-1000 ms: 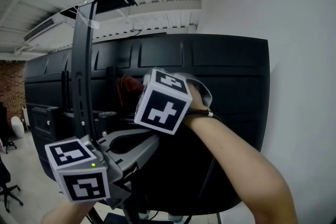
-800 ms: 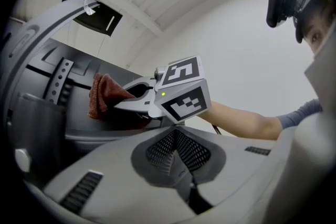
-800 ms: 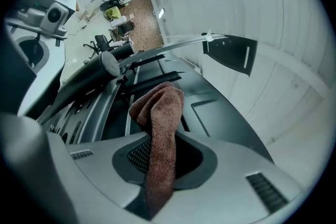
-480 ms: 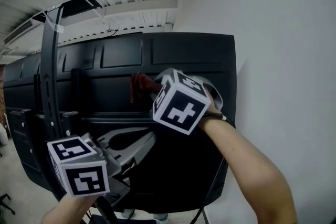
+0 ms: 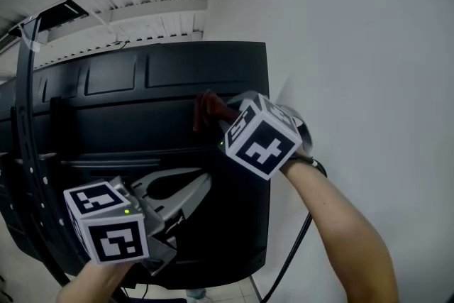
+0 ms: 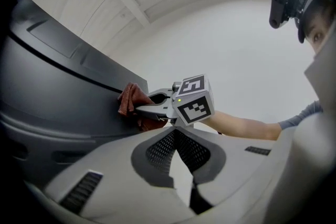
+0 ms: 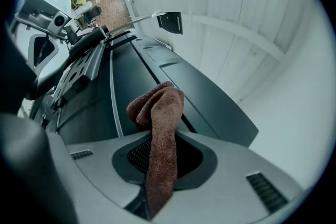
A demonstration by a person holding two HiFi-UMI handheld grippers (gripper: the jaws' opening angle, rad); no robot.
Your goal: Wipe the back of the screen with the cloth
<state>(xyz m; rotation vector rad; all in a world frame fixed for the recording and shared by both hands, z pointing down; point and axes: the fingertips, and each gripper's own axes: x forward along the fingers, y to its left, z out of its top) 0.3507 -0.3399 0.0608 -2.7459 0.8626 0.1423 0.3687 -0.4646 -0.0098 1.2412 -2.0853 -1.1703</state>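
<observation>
The back of a large black screen (image 5: pixel 142 124) fills the middle of the head view. A reddish-brown cloth (image 5: pixel 208 110) is pressed against its upper right part, close to the right edge. My right gripper (image 5: pixel 220 117) is shut on that cloth, and its marker cube sits just behind. In the right gripper view the cloth (image 7: pixel 160 128) hangs folded out of the jaws over the screen (image 7: pixel 210 97). My left gripper (image 5: pixel 204 182) hovers lower, in front of the screen's bottom half, shut and holding nothing. The left gripper view shows the right gripper (image 6: pixel 137 109) and the cloth (image 6: pixel 128 102) on the screen (image 6: pixel 52 92).
A black pole (image 5: pixel 25 103) with a bracket on top (image 5: pixel 60 10) rises at the left. A white wall (image 5: pixel 355 46) stands close behind the screen's right edge. A dark cable (image 5: pixel 298 245) hangs down by the right forearm.
The right gripper has carried the cloth rightward across the screen's back, toward the right edge. The head view has panned right with it. The left gripper stays low.
</observation>
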